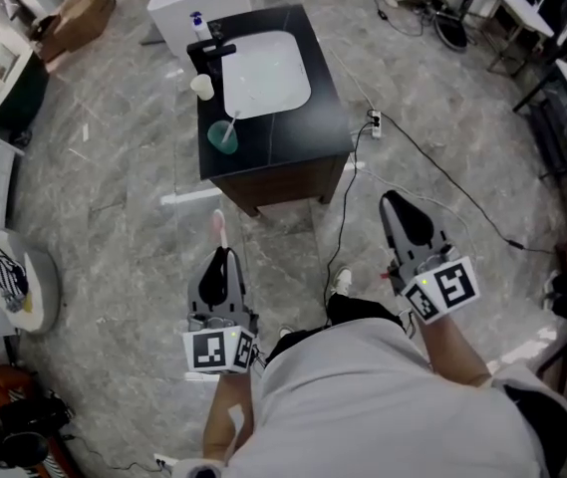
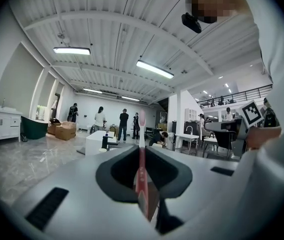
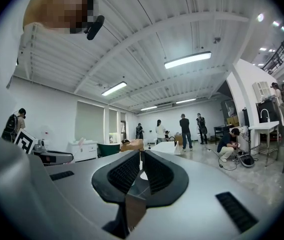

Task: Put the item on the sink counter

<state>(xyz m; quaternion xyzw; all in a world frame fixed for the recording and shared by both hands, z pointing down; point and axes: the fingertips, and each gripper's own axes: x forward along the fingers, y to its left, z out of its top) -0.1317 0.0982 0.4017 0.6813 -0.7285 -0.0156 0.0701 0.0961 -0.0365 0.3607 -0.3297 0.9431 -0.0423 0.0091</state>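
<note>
Standing back from the sink table, toothbrush in my left claw

My left claw point(image 1: 219, 259) is clamped on a pink toothbrush point(image 2: 141, 168), gripping it low on the handle so the bristle end sticks up and out past the tips; in the head view the toothbrush point(image 1: 219, 229) points toward the black sink table point(image 1: 281, 143), which stands well apart from me across the marble floor point(image 1: 114, 217). My right claw point(image 1: 401, 209) is closed down to a thin slit point(image 3: 141, 170) and has nothing in it. On the table a white basin point(image 1: 265, 74) sits beside a black tap point(image 1: 213, 52), with a white cup point(image 1: 201, 86) and a green cup point(image 1: 223, 135) along its left edge. A black cable point(image 1: 432, 167) trails over the floor to the table's right.
</note>
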